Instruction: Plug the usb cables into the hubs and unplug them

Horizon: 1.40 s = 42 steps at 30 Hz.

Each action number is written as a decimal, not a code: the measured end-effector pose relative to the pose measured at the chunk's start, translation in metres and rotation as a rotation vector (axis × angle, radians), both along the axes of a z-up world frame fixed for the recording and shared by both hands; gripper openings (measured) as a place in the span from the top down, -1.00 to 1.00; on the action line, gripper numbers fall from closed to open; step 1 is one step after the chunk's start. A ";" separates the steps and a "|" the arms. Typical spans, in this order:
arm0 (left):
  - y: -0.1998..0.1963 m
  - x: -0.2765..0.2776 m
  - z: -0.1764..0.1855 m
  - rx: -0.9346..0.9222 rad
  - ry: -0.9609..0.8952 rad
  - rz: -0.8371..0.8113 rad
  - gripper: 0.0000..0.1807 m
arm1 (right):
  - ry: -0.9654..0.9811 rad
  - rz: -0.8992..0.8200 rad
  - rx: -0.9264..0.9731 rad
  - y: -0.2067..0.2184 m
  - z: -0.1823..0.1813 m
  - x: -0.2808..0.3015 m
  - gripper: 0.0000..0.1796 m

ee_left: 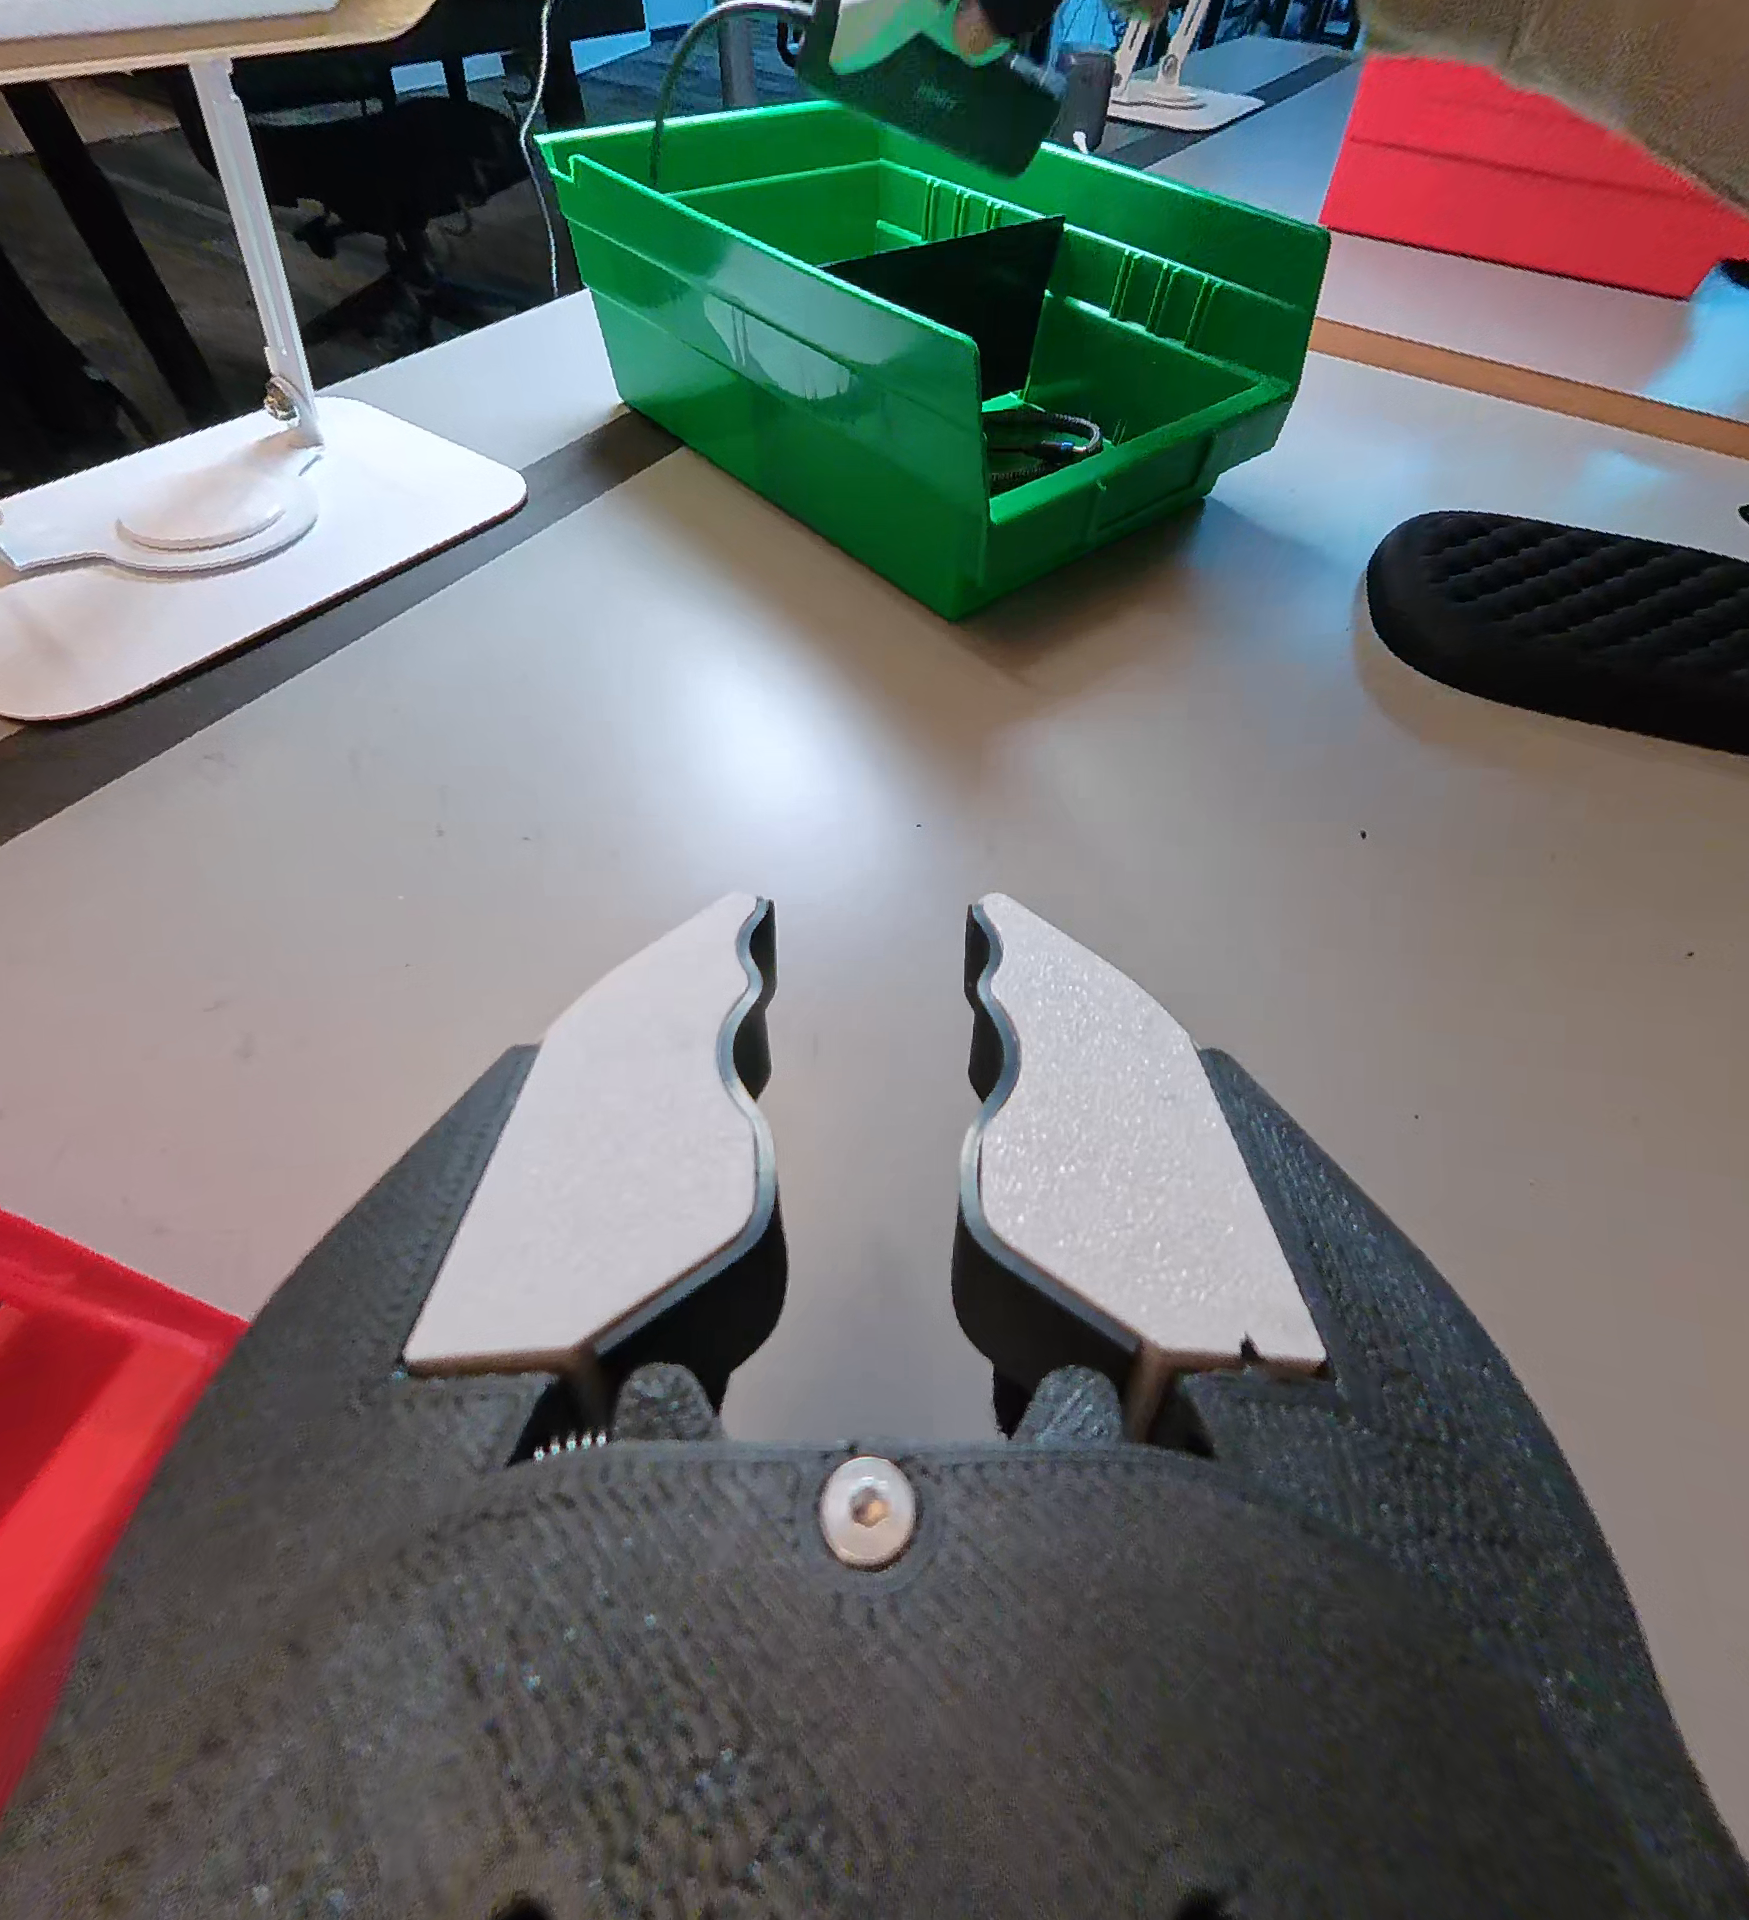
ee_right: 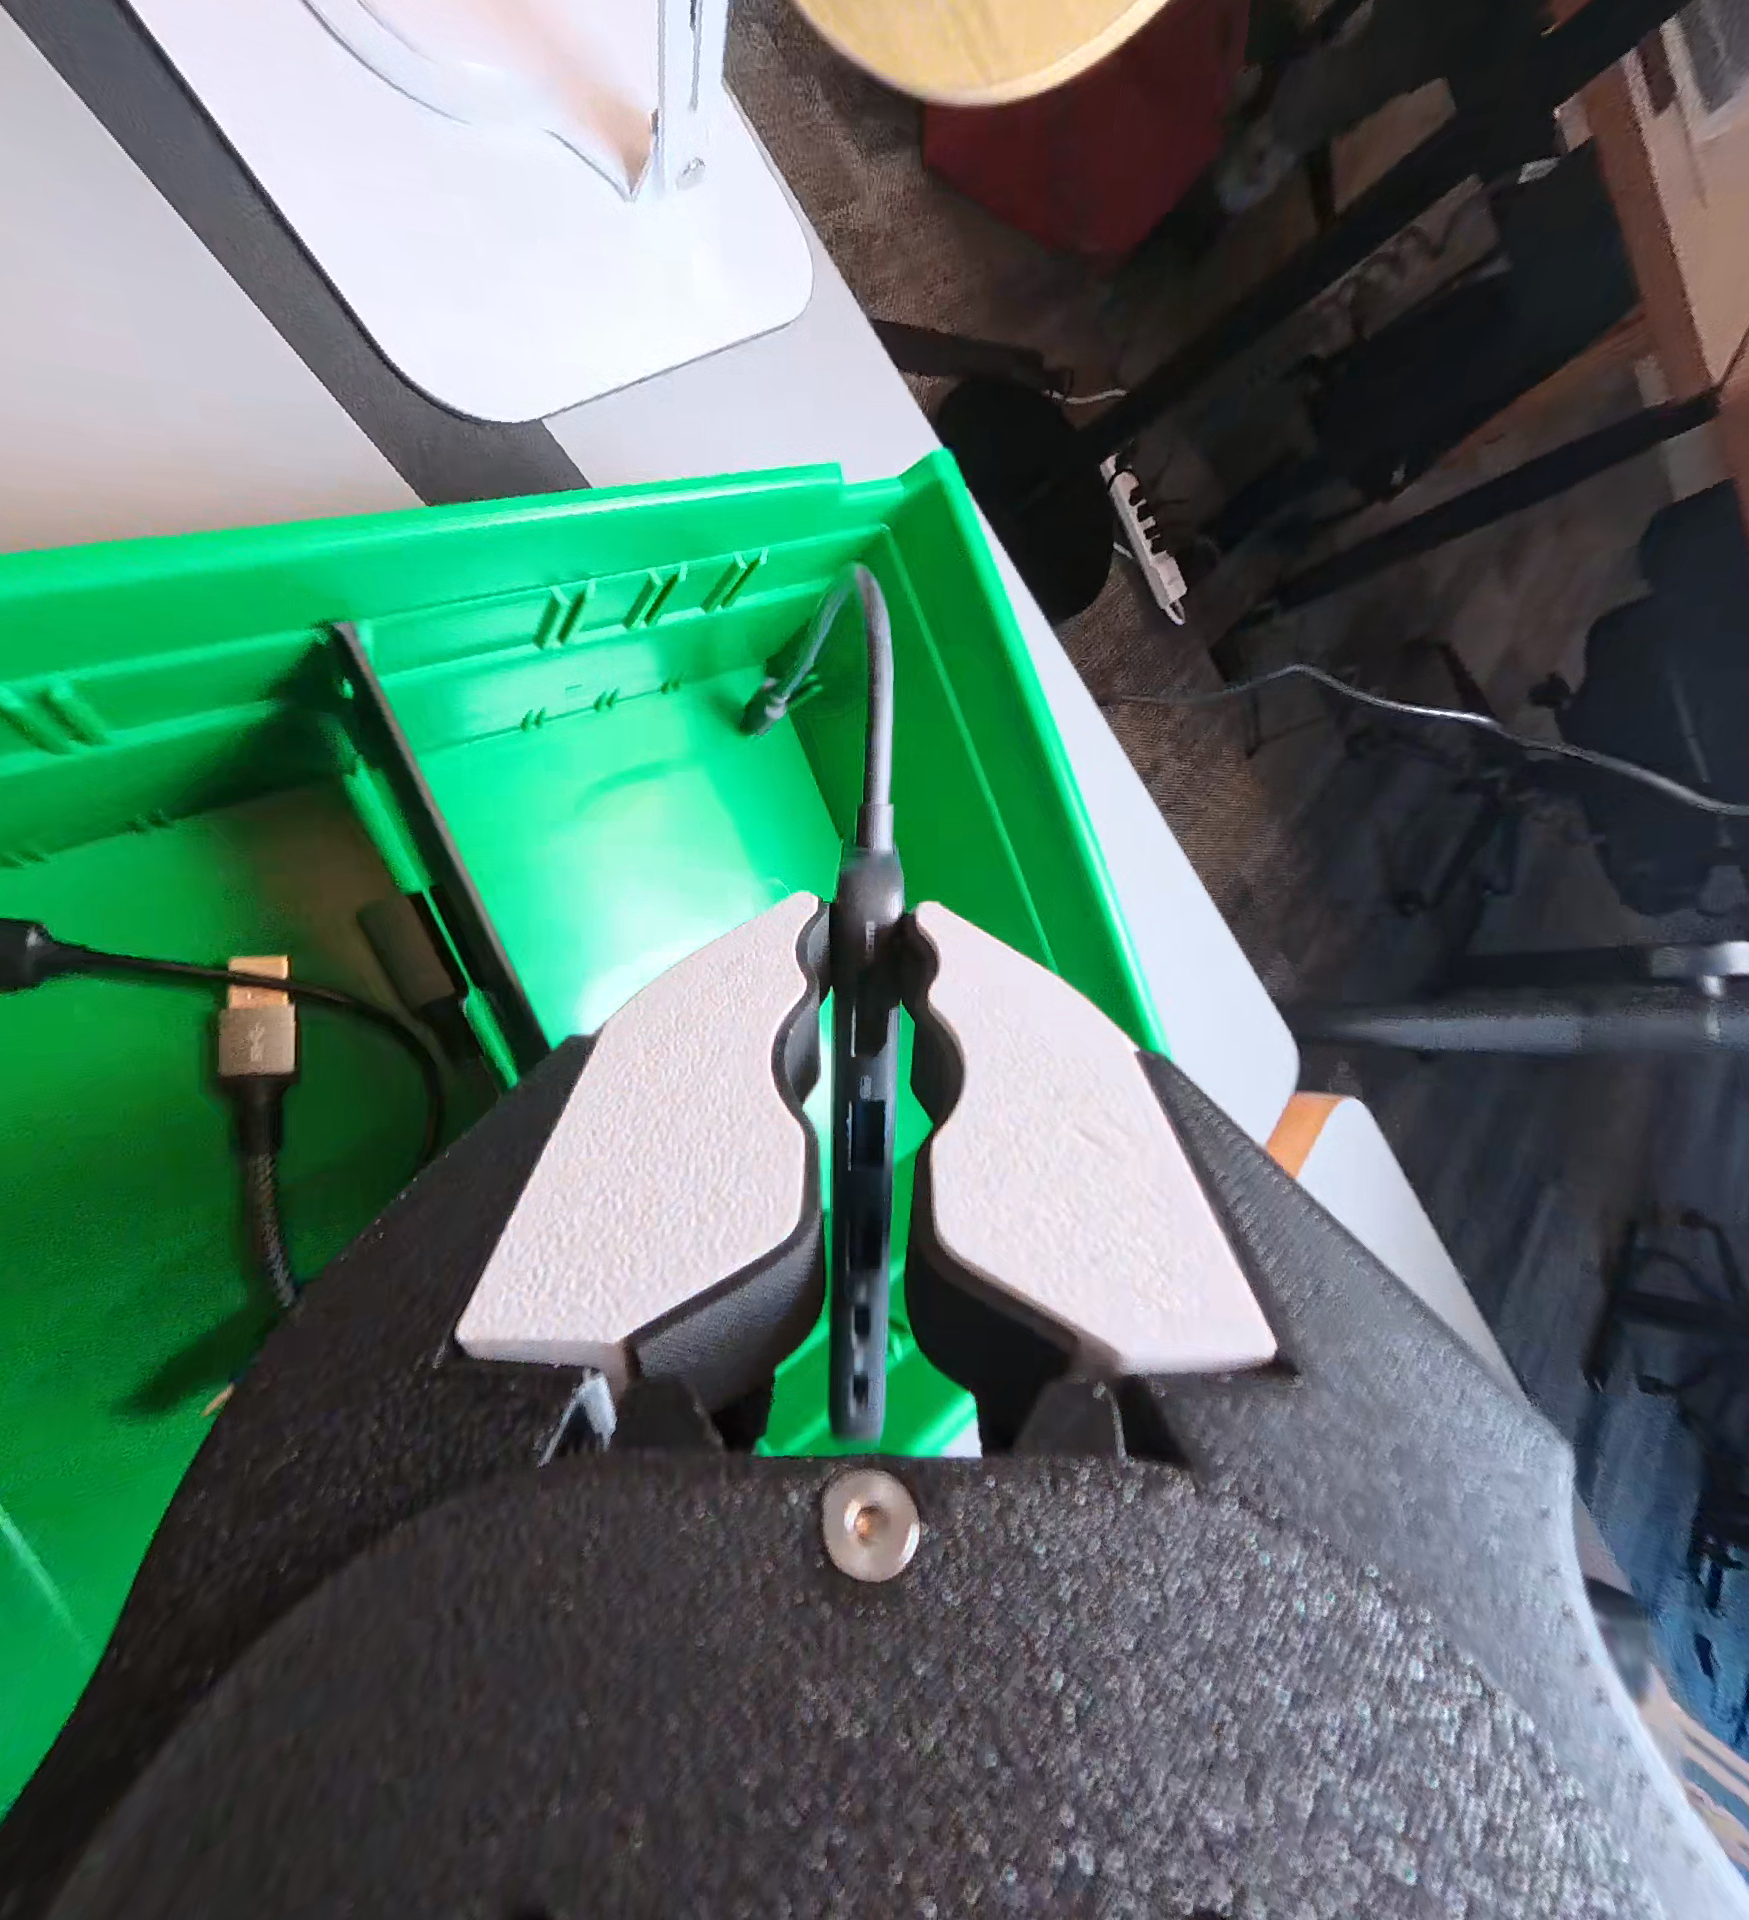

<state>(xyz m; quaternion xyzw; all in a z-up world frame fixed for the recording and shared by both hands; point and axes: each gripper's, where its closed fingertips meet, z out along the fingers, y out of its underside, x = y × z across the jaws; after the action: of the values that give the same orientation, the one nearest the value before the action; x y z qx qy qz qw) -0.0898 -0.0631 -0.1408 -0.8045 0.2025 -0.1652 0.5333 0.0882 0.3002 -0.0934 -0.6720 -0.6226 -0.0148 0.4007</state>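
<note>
Nearest your lens, the left gripper (ee_left: 868, 914) hangs low over the bare grey table (ee_left: 558, 831) with its fingers spread and nothing between them.

Your right gripper (ee_right: 857, 920) is clamped on the dark hub (ee_right: 857, 1164), held edge-on above the green bin (ee_right: 226, 561). The slim body runs straight along the fingers. Its ports face up toward the camera, and its own lead (ee_right: 880, 686) curls off the far end into the bin's back compartment.

The relation that matters: the USB cables (ee_right: 252, 1039) lie to the left of the hub, in the bin's front compartment, on the far side of the divider (ee_right: 413, 769). A braided one with a gold-coloured plug points roughly toward the bin's back wall. A second with a blue-collared plug sits at the left edge.

The free left gripper is well back from the bin, so I judge it has the longer reach, and it must come down over the bin's tall side wall.

Going left to right around the bin in the left wrist view:
- a red bin (ee_left: 8, 1455)
- a white stand base (ee_left: 226, 540)
- a black ribbed pad (ee_left: 1618, 623) at the right
- a red sheet (ee_left: 1493, 166) beyond it
</note>
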 end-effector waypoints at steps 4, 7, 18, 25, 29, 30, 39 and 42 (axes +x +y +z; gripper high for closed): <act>0.000 -0.002 0.000 -0.001 -0.005 0.004 0.61 | -0.045 -0.007 -0.060 0.008 -0.035 -0.004 0.86; 0.000 -0.005 0.000 0.001 -0.007 0.012 0.60 | -0.085 -0.012 -0.115 0.004 -0.052 -0.003 0.73; 0.001 -0.007 0.001 0.001 -0.037 0.025 0.59 | 0.536 0.252 -0.195 -0.120 0.074 -0.040 0.53; 0.003 -0.018 0.005 0.009 -0.069 0.063 0.58 | 0.762 0.410 -0.405 -0.232 0.026 -0.027 0.59; 0.004 -0.046 0.019 0.037 -0.085 0.131 0.56 | 0.879 0.461 -0.467 -0.268 -0.004 -0.016 0.65; 0.003 -0.058 0.027 0.054 -0.080 0.163 0.56 | 0.894 0.461 -0.470 -0.271 -0.009 -0.013 0.67; -0.002 -0.222 0.075 0.007 0.007 0.528 0.56 | 0.893 0.491 -0.444 -0.274 -0.006 -0.007 0.69; 0.012 -0.256 0.066 -0.115 0.071 0.558 0.54 | 0.878 0.495 -0.429 -0.277 -0.007 -0.007 0.69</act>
<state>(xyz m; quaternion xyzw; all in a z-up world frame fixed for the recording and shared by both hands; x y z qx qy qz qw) -0.3455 -0.0511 -0.0753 -0.8634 -0.0181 0.0050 0.5041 0.0809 0.0234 -0.1009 -0.5150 -0.5254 0.4893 0.4683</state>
